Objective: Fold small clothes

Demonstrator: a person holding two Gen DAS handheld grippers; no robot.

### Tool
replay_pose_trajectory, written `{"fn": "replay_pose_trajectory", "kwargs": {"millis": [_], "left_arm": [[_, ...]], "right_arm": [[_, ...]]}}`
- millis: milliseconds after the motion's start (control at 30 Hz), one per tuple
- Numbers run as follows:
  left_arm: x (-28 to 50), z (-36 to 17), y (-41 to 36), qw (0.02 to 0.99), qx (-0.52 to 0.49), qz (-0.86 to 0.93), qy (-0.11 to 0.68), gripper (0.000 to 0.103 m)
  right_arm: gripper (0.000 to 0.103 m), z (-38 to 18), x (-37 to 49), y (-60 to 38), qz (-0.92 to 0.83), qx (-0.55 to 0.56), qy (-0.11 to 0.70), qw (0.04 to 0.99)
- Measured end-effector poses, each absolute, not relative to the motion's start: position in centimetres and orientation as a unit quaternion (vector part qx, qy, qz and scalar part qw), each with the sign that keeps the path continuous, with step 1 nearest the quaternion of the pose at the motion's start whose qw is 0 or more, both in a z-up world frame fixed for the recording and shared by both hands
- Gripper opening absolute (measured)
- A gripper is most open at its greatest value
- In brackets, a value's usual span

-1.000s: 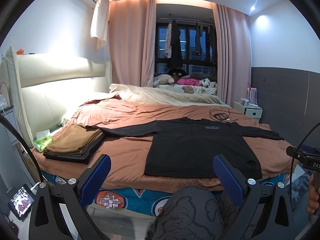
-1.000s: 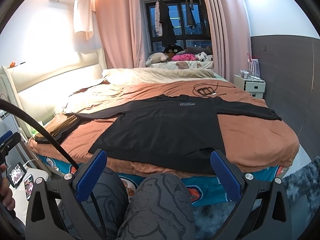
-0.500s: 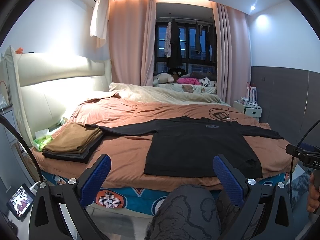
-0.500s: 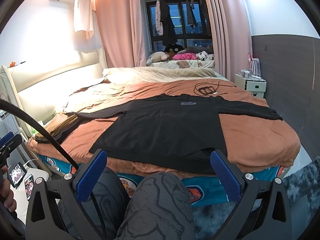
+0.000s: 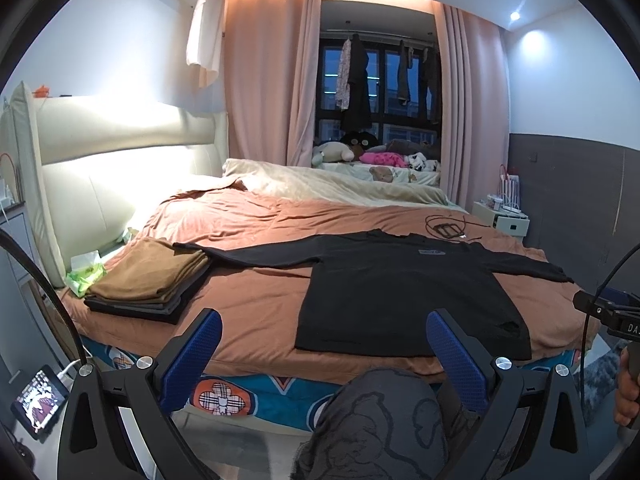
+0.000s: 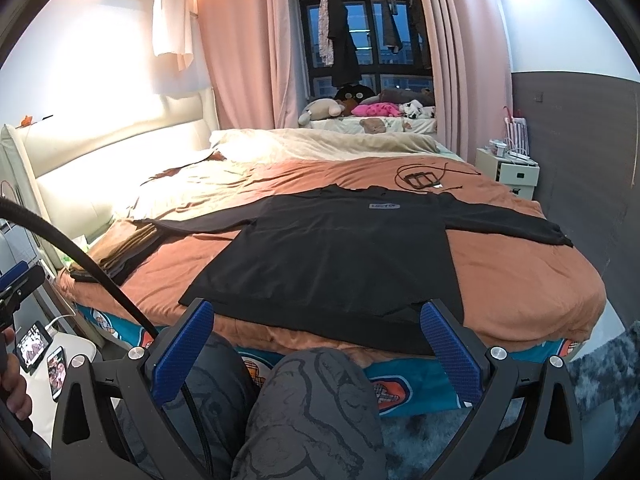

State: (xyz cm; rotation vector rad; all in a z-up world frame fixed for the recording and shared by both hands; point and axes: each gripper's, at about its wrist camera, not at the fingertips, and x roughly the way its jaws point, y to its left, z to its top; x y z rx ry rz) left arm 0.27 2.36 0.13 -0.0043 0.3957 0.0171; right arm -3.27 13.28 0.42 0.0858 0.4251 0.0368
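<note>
At the far left of the bed (image 5: 256,312), a stack of folded clothes (image 5: 148,280) sits by the headboard beside a green tissue pack (image 5: 86,274) — likely parked there to keep the centre free for folding. The left gripper (image 5: 324,350) hangs short of the mattress edge, its blue pads spread wide with nothing between them. The black long-sleeved shirt (image 5: 408,296) lies flat across the brown cover, sleeves stretched out to both sides and hem at the near edge — spread this way, I judge, so a sleeve or side can be taken first. The right gripper (image 6: 316,338) is likewise wide open and empty, above the person's knees. Only the right wrist view shows the hem drooping over the bed edge and two phones (image 6: 44,354) on the side table; only the left shows the stack's full top and the tissue pack.
</note>
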Motion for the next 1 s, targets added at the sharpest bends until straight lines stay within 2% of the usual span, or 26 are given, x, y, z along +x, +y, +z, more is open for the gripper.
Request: {"fn": "replay_pose_trajectory", "kwargs": {"millis": [1000], "left_arm": [[10.4, -0.9, 8.3, 0.974, -0.029, 0.034, 0.222, 0.103]], "right_arm": [[0.103, 1.1, 7.6, 13.7, 0.032, 0.043, 0.254, 0.966]]}}
